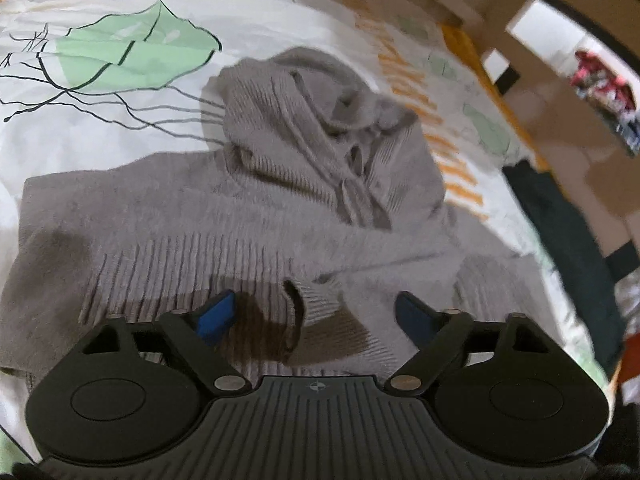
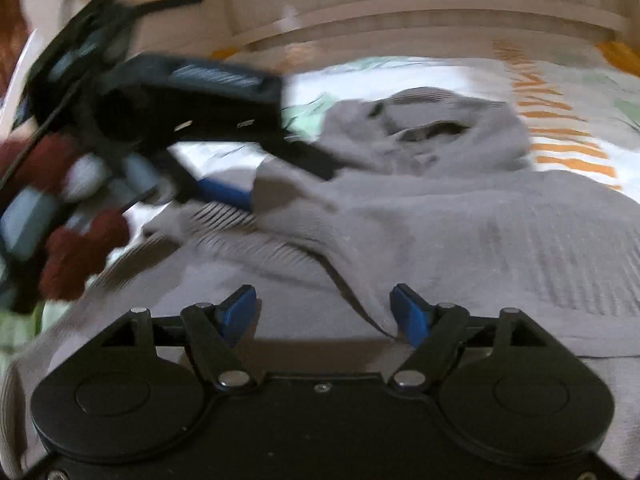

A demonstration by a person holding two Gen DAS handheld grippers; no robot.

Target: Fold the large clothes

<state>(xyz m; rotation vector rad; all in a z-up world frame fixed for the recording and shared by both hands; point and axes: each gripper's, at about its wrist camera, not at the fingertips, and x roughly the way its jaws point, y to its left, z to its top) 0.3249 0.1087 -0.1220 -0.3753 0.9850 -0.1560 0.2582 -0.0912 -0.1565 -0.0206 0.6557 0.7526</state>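
**Asker:** Across the bed, what lies where?

**Describer:** Across the bedspread, white with green leaves and orange stripes, a grey knitted hooded sweater is spread flat. Its hood is bunched at about twelve o'clock, its ribbed body nearest the camera.

**Asker:** And the left tongs?

**Describer:** The left gripper hangs just above the sweater at six o'clock, blue pads spread wide. A ribbed cuff lies on the cloth between the pads, which do not press on it, so nothing is held.

**Asker:** The right ones?

**Describer:** From the right wrist view, the right gripper also stands wide open over the sweater. A fold edge runs between its pads, ungripped. At nine to ten o'clock the left gripper shows, blurred, one blue finger over the sweater's far side. A dark red fuzzy sleeve sits behind it at nine o'clock.
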